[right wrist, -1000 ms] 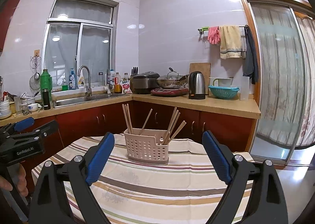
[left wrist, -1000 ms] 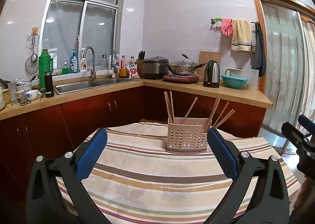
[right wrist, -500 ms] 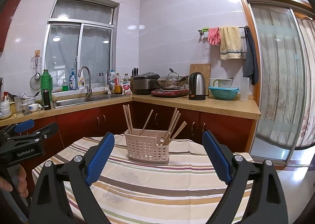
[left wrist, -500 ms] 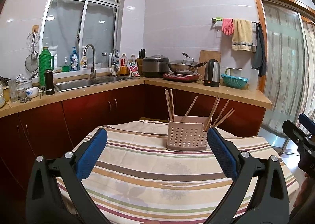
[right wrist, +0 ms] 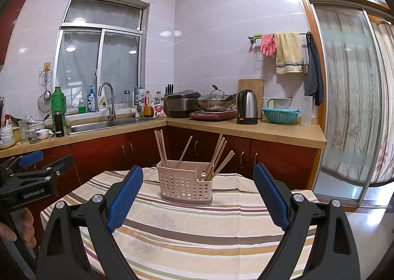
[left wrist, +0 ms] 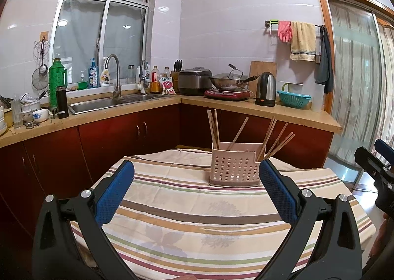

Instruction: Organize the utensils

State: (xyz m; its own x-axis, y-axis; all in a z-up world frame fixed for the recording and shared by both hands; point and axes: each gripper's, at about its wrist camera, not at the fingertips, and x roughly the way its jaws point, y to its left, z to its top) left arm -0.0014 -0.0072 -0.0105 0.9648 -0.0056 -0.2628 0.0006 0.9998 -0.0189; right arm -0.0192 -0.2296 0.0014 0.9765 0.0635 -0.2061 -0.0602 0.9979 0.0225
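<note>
Both tongs released, empty — left tongs [left wrist: 196, 190], right tongs [right wrist: 198, 193]. Pink caddy [right wrist: 185, 185] sits on the striped bench [right wrist: 197, 230], mid-far, dead ahead of both; right looks slightly nearer. Chopsticks [right wrist: 161, 148] stand near-upright, splayed across compartments. Dividers and stick bases hidden behind the perforated wall — count unclear.

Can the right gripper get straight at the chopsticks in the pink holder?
Probably yes: the right gripper is open, and only bare tablecloth lies before the holder and chopsticks.
</note>
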